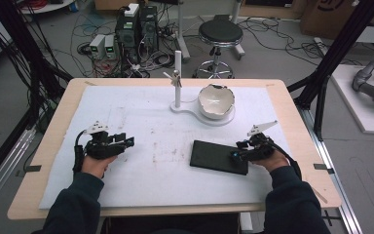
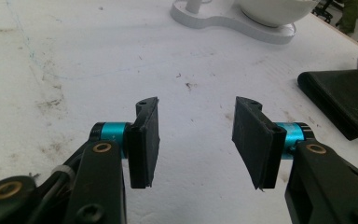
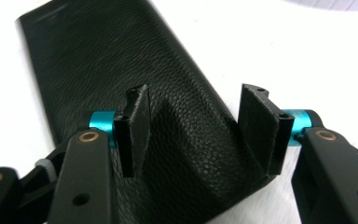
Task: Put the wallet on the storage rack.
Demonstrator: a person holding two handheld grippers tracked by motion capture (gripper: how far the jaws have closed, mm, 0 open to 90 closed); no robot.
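The right tongs are spread wide, with a black leather-grained case lying under and between the jaws; the near end of the case bulges up in a ridge in the gap, and both pads stand close to it, though contact cannot be judged. In the high view the right tongs sit at the right edge of that flat black case, held by the person's right hand in a dark sleeve. No brand mark or writing can be read on the case.

The left tongs are also spread, holding nothing, with bare stained white mat between the jaws. In the high view the left tongs hover over the left part of the mat, held by the left hand, well apart from the case.

The white mat covers most of the wooden bench and carries brownish smudges near its middle. Toward the far side stands a white stand with an upright post on a flat base, and a white bowl with a jagged, eggshell-like rim sits on the round end of that base. From the left gripper view the bowl and base show at the top, and the case at the right.

Beyond the bench are a black stool, computer boxes and tangled cables on the floor; no labels there are legible.
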